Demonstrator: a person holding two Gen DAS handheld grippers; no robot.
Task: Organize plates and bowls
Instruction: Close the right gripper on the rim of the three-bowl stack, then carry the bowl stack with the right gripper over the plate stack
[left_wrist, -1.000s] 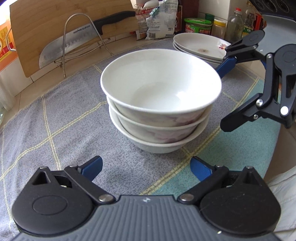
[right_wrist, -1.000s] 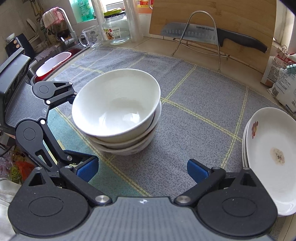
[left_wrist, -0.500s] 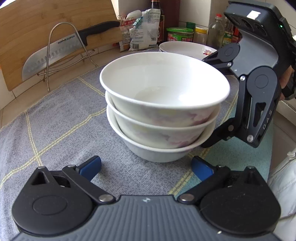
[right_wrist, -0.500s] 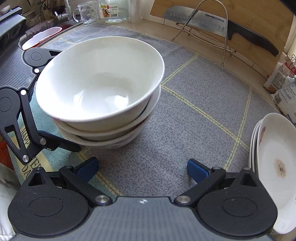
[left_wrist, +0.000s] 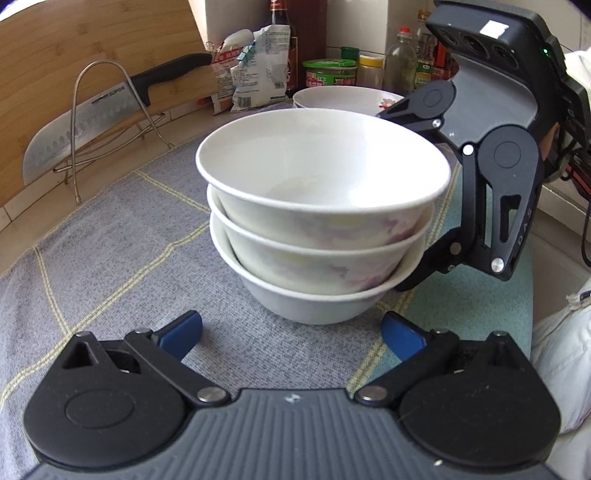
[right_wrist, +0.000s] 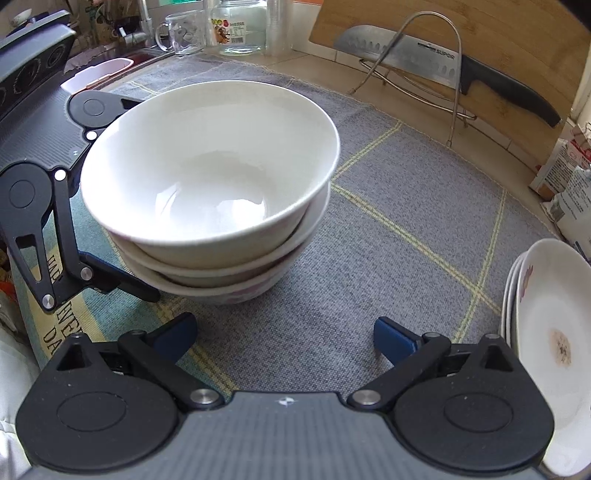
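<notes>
Three stacked bowls (left_wrist: 321, 221) | left claw (left_wrist: 291, 334) spread, empty | right claw (right_wrist: 284, 334) spread, contact unclear

Home kitchen, knife (right_wrist: 443, 70), cutting board (right_wrist: 517, 37), condiments (left_wrist: 402, 64)

"SUPOR" on knife blade (right_wrist: 399, 55)

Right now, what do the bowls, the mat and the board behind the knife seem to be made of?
Bowls: probably glazed ceramic or porcelain; white, glossy, with highlights inside and faint pink floral print outside.
Mat: woven fabric, matte; a coarse grey weave with yellow lines shows.
Board: likely bamboo or wood; tan, with narrow parallel strips and grain.
Knife: its blade looks like brushed steel.
</notes>
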